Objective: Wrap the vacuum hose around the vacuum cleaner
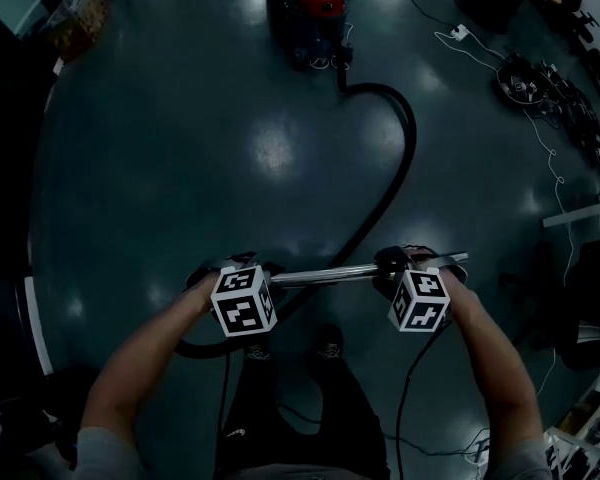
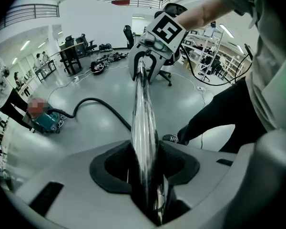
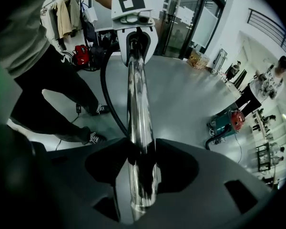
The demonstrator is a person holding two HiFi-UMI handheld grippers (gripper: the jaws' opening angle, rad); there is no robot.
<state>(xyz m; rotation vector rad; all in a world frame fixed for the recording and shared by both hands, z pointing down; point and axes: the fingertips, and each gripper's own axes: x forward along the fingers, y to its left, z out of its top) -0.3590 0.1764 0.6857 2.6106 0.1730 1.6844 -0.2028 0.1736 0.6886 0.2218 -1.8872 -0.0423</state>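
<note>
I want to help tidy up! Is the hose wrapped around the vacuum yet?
Not yet. Done: the metal tube is off the floor. In hand: the left gripper and right gripper both clamp it, held level. Left: the black hose lies in a long curve on the floor, none wound round the vacuum cleaner.

Hand-held grippers (image 1: 263, 271) (image 1: 392, 264) hold a chrome tube (image 1: 325, 273).

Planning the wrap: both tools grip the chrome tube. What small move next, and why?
Probably step toward the vacuum cleaner with the chrome tube: left tool and right tool clamp it, but the hose lies stretched over the floor, and the cleaner stands well ahead.
</note>
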